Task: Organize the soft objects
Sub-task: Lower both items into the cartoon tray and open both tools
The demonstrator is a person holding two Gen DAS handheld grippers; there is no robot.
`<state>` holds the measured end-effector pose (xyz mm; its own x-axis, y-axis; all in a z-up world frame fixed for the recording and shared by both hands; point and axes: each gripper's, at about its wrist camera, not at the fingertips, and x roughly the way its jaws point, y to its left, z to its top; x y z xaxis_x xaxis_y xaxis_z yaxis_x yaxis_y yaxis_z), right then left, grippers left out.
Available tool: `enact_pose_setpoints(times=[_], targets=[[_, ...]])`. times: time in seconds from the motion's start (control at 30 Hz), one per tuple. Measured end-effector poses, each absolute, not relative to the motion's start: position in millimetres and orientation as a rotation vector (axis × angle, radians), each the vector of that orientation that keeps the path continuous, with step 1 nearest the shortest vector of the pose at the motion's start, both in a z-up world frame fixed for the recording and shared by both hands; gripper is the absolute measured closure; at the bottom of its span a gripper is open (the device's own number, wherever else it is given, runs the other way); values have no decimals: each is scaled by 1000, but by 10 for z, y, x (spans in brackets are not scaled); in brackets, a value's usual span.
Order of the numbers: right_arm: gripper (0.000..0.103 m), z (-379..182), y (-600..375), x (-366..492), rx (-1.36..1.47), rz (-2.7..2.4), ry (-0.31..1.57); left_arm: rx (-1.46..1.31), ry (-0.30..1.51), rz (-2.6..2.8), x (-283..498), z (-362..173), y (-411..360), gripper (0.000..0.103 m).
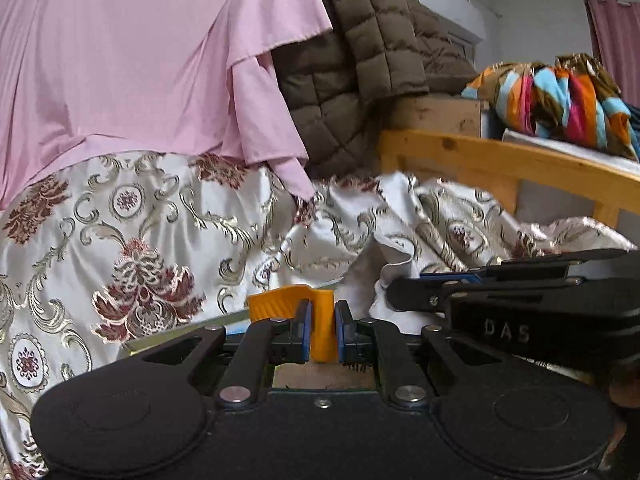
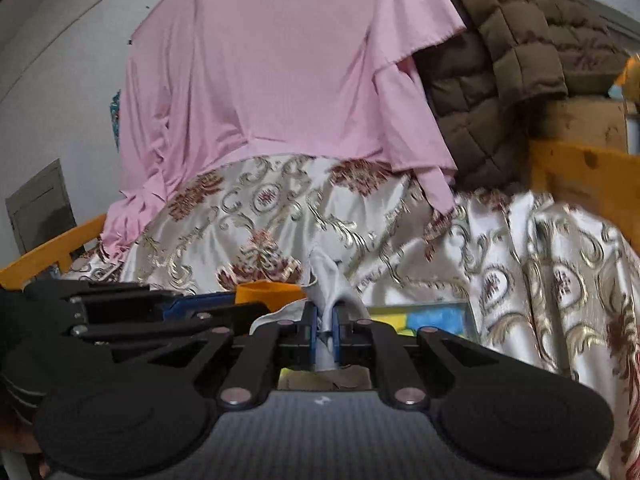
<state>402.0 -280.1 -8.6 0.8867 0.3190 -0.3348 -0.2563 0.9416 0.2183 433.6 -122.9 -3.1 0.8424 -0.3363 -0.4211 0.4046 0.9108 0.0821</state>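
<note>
Two grippers pinching at a floral satin cloth.
Left wrist view: left gripper [image 1: 322,330] clamped on an orange clip [image 1: 298,306], satin cloth [image 1: 132,240] spread from 9 to 2 o'clock, pink sheet [image 1: 132,52] draped at 11, brown quilted jacket [image 1: 360,60] at 1. Right wrist view: right gripper [image 2: 325,330] pressed together on a white fold of the satin cloth [image 2: 280,208], left gripper [image 2: 192,308] at 9 o'clock.

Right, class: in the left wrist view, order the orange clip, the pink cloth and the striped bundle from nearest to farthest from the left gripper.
1. Orange clip: pinched between the jaws of the left gripper.
2. Pink cloth: hanging ahead, upper left, over the patterned satin fabric.
3. Striped bundle: far right, beyond the wooden rail.
</note>
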Motion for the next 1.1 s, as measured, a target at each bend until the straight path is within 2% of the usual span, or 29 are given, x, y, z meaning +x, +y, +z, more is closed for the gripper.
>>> enact_pose_setpoints(times=[0.53,0.67,0.73,0.8,0.9,1.1], targets=[[94,-395,-3031,4142,186,193,574,238,544,-453,4356,-385,-1411,89],[80,-421,-3029,4079,175,208,588,232,574,-469,4315,-428,-1408,86],[66,-398,-3022,4030,159,209,582,212,585,-469,4284,-423,-1375,83],[57,-359,-3016,3963,136,211,574,194,590,-468,4243,-398,-1331,83],[48,-266,-3029,3859,117,216,562,181,577,-461,4142,-306,-1266,81],[34,30,-3053,3592,92,220,509,162,530,-451,3876,-3,-1202,69]])
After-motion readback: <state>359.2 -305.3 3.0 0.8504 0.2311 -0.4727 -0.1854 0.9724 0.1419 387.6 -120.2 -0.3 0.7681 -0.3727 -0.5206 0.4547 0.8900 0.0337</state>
